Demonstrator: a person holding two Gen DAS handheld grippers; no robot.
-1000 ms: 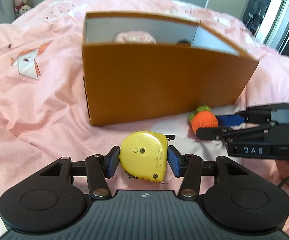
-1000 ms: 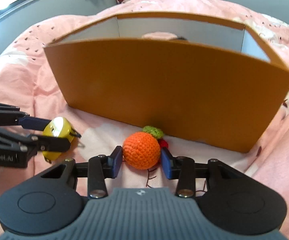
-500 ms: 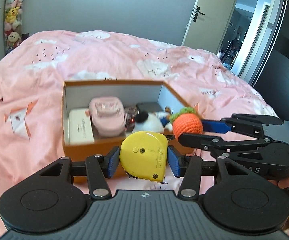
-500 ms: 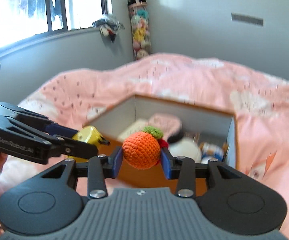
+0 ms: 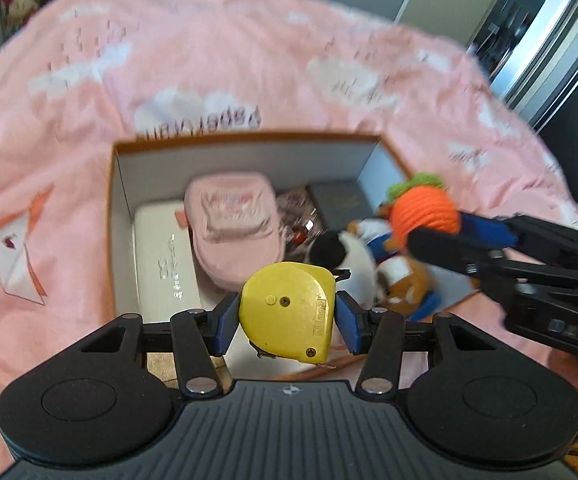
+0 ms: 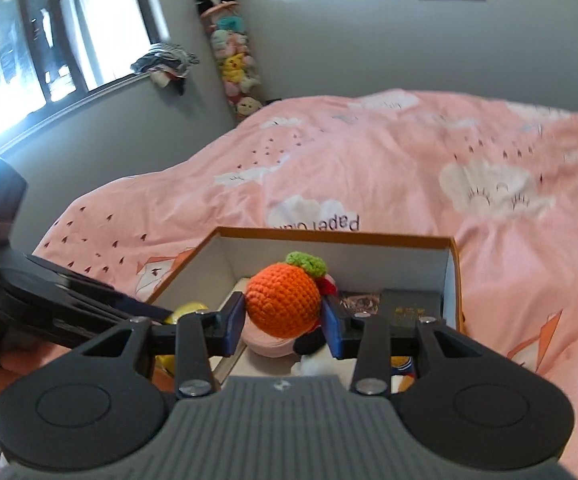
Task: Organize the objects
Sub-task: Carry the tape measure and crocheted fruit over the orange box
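Tape (image 5: 289, 312) is clamped in left gripper (image 5: 287, 322), orange (image 6: 283, 305) in right gripper (image 6: 285, 326), over box (image 5: 245, 146). Each is best lowered into a free gap before release.

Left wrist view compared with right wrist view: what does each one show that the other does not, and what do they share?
Only the left wrist view shows the white flat box on the orange box's floor and the doorway.

Only the right wrist view shows the window, the clothes on its sill and the hanging column of plush toys.

Both show the orange box, the pink bedcover, the yellow tape measure in the left tool and the crocheted orange in the right tool.
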